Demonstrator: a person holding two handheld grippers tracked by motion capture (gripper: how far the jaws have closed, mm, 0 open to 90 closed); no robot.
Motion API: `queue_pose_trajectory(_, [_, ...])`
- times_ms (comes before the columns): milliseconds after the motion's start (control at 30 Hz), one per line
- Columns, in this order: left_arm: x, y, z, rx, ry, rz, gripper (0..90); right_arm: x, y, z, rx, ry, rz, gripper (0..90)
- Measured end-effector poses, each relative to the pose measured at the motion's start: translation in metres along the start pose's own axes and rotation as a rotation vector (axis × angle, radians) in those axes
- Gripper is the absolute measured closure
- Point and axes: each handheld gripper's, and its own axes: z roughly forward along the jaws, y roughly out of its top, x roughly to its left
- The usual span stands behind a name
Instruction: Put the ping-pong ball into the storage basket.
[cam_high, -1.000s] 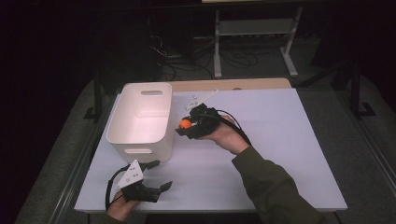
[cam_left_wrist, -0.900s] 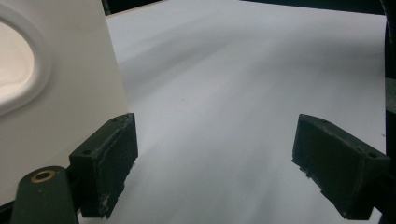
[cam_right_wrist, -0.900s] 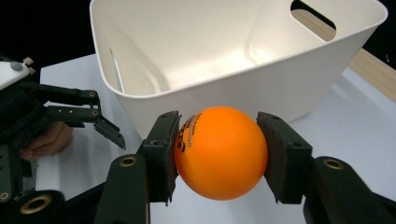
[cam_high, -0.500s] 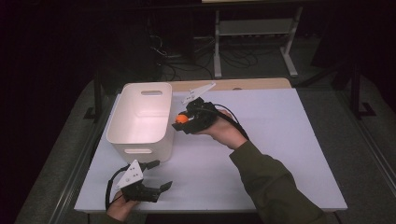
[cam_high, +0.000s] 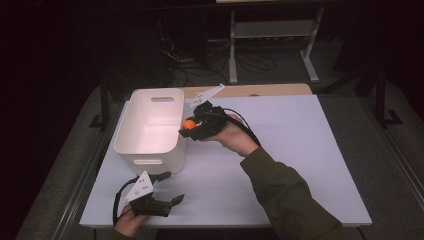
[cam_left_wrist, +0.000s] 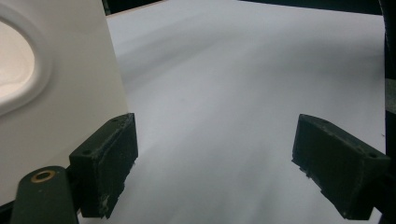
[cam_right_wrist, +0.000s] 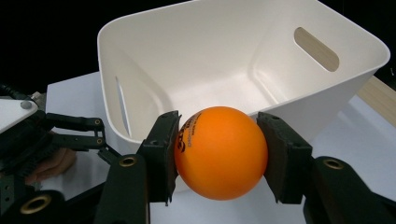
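Note:
An orange ball with dark print sits between the jaws of my right gripper, which is shut on it. In the high view that gripper holds the ball at the right rim of a white bin, just above its edge. The bin is open-topped with handle slots, and its inside looks bare. My left gripper rests low on the table in front of the bin, jaws wide apart with nothing between them. In the left gripper view its own gripper faces bare table beside the bin wall.
The white table stretches wide to the right of the bin. A wooden strip runs along the far edge. Behind the table stand a metal rack and cables on a dark floor.
My right gripper has carried the orange ball left and upward, from beside the bin's right wall to its rim. The left gripper has stayed put.

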Motion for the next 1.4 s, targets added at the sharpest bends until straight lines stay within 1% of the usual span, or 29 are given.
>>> queue_pose_trajectory(267, [0.000,0.000,0.000,-0.001,0.000,0.002,14.1,0.000,0.006,0.007,-0.001,0.007,-0.001,49.6])
queue_pose_trajectory(800, [0.000,0.000,0.000,-0.002,0.000,0.004,14.1,0.004,0.024,0.021,0.003,0.020,-0.026,49.6])
queue_pose_trajectory(867, [0.000,0.000,0.000,-0.003,-0.001,0.000,14.1,0.005,0.027,0.024,0.005,0.022,-0.033,49.6])
queue_pose_trajectory(1033, [0.000,0.000,-0.001,-0.004,0.000,0.006,14.1,0.007,0.034,0.030,0.008,0.028,-0.036,49.6])
queue_pose_trajectory(1067, [0.000,0.000,-0.001,-0.005,-0.001,0.004,14.1,0.007,0.035,0.031,0.006,0.027,-0.043,49.6])
queue_pose_trajectory(1100, [0.000,0.000,-0.001,-0.005,-0.001,0.004,14.1,0.008,0.036,0.033,0.007,0.030,-0.038,49.6])
queue_pose_trajectory(1400, [0.000,0.000,-0.001,-0.005,0.000,0.007,14.1,0.011,0.044,0.048,0.016,0.035,-0.051,49.5])
